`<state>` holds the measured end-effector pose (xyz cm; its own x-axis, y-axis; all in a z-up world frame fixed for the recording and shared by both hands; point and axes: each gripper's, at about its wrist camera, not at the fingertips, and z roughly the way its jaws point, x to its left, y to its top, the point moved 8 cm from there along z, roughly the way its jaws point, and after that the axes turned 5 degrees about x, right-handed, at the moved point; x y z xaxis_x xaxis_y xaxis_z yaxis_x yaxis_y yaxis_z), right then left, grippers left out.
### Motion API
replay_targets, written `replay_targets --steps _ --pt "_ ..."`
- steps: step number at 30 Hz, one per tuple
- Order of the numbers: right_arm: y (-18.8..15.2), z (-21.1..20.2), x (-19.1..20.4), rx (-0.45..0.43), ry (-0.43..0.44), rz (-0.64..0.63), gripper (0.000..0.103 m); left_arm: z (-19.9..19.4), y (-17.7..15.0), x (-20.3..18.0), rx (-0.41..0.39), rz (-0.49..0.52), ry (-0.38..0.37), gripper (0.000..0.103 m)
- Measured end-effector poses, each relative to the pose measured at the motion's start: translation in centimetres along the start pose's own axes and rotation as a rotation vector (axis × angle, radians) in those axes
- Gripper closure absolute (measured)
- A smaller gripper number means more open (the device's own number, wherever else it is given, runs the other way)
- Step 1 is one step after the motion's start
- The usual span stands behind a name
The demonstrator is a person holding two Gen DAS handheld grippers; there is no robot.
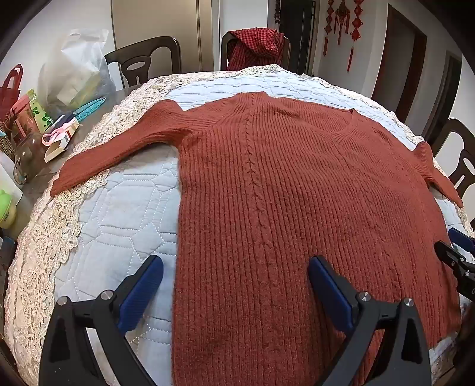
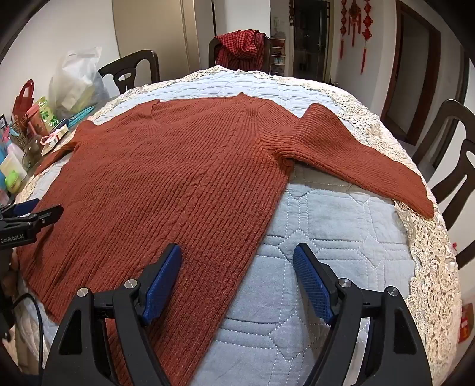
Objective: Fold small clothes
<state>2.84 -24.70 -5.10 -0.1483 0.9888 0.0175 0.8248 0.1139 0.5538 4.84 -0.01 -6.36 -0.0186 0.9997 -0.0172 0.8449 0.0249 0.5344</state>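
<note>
A: It looks like a home dining room. Dark wooden chairs (image 1: pixel 142 61) ring a table under a quilted blue cover (image 1: pixel 118 207) edged with lace (image 1: pixel 44 237).

B: Agreed. Red knot ornaments (image 1: pixel 341 26) hang on the wall at one o'clock, a checked garment (image 1: pixel 255 47) drapes the chair at twelve, and bags and bottles (image 1: pixel 35 118) crowd the table at ten.

Knit wool, quilted cotton, lace and matt plastic

The sweater (image 1: pixel 297 184) is rust-red ribbed knit, fuzzy and matt; the table cover (image 1: pixel 118 213) is pale blue stitched quilting edged in cream lace trim (image 1: pixel 50 237). Both the left gripper (image 1: pixel 236 268) and right gripper (image 2: pixel 237 258) are matt black plastic with textured blue pads (image 2: pixel 161 285) and shiny metal screws.
</note>
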Motion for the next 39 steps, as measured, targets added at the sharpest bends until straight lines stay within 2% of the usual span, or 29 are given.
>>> replay_targets --steps 39 --pt "0.01 -0.06 -0.01 -0.002 0.003 0.002 0.025 0.06 -0.16 -0.08 -0.002 -0.005 0.012 0.000"
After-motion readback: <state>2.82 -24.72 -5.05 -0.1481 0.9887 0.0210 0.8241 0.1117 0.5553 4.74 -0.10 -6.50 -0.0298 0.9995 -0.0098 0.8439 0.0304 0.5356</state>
